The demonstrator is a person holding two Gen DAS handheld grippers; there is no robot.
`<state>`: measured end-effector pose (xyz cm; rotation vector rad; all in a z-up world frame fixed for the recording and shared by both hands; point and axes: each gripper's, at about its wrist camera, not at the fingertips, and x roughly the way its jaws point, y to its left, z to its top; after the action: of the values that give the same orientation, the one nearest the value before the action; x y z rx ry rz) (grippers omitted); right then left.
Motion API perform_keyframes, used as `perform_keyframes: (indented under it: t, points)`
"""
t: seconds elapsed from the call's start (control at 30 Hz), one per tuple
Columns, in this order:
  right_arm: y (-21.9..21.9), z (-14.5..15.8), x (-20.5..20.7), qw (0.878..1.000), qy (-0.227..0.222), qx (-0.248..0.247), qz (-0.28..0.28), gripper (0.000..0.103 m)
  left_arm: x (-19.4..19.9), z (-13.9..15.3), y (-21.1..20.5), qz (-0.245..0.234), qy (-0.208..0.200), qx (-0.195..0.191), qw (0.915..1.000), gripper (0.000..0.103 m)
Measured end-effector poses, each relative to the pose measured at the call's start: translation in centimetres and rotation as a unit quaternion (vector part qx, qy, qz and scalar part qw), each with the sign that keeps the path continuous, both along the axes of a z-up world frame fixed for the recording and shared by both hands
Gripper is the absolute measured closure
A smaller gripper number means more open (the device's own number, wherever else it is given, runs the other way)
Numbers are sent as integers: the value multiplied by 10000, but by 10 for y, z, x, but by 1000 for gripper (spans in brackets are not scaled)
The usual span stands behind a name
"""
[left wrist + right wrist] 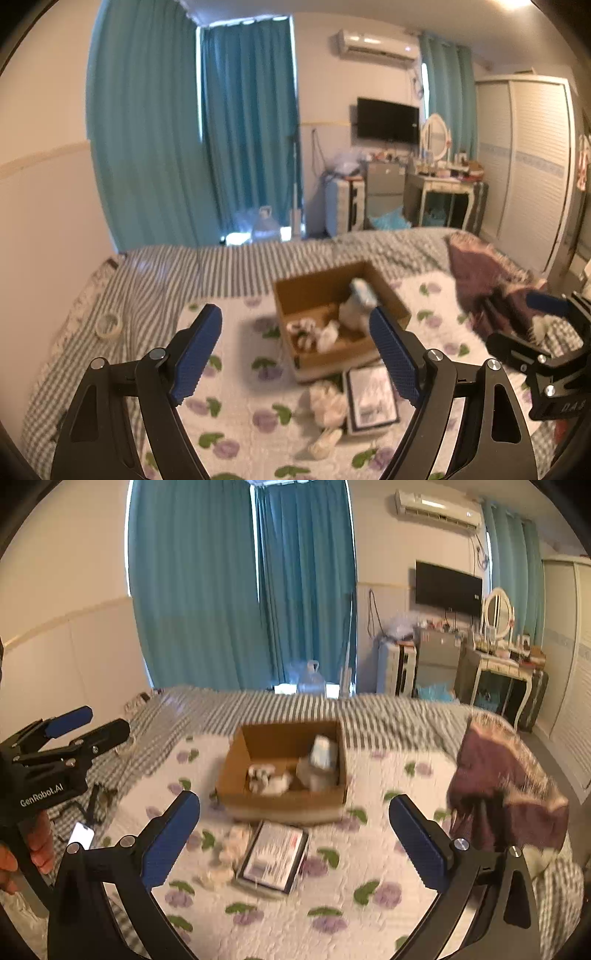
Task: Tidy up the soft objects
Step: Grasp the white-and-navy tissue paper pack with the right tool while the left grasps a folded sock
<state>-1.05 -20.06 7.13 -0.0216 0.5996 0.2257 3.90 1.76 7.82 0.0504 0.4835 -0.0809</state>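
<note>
An open cardboard box [295,291] [258,738] stands on the floral quilt and holds several soft white items [325,332] [271,781] and a pale blue-and-white roll [364,291] [323,753]. A cream soft item [327,402] [232,849] lies on the quilt in front of the box, beside a flat printed packet [371,400] [275,858]. A purple fringed blanket [484,277] [506,782] lies at the right. My left gripper [295,350] [88,725] is open and empty. My right gripper [295,838] [532,328] is open and empty. Both hover above the quilt.
A roll of tape [108,325] lies on the grey checked sheet at the left. A phone [81,834] lies near the bed's left edge. Teal curtains [192,129], a dressing table [443,184] and a wardrobe [532,166] stand beyond the bed.
</note>
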Motion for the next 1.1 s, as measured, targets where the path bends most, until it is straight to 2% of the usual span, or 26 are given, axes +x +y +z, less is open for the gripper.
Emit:
perform_keyframes:
  t: [0.1,0.17,0.23,0.33,0.47,0.63,0.8,0.93,1.1]
  points:
    - [1,-33,1,9997,237,52,-38,0,0,-26,5,316,118,-10,9994,20]
    - [3,-57,4,9991,419,71,-85,0,6,-46,11,396,299,-162,9986,20]
    - [7,-76,10,9983,570,25,-109,0,12,-69,17,686,575,-351,9954,20]
    - [15,-103,21,9968,795,-87,-55,0,18,-96,19,517,889,-686,9923,20]
    - [27,-142,39,9921,1252,-102,40,0,31,-127,17,532,1129,-392,9914,20]
    - [42,-189,60,9830,1806,-235,226,0,42,-157,29,572,1609,-566,9837,20]
    - [55,-216,81,9731,2239,-331,421,1,53,-177,31,575,1824,-384,9808,20]
    - [59,-232,96,9647,2581,-315,411,10,63,-192,26,505,2017,-267,9778,20]
    - [57,-239,103,9616,2710,-254,361,14,67,-202,17,362,2162,-170,9755,22]
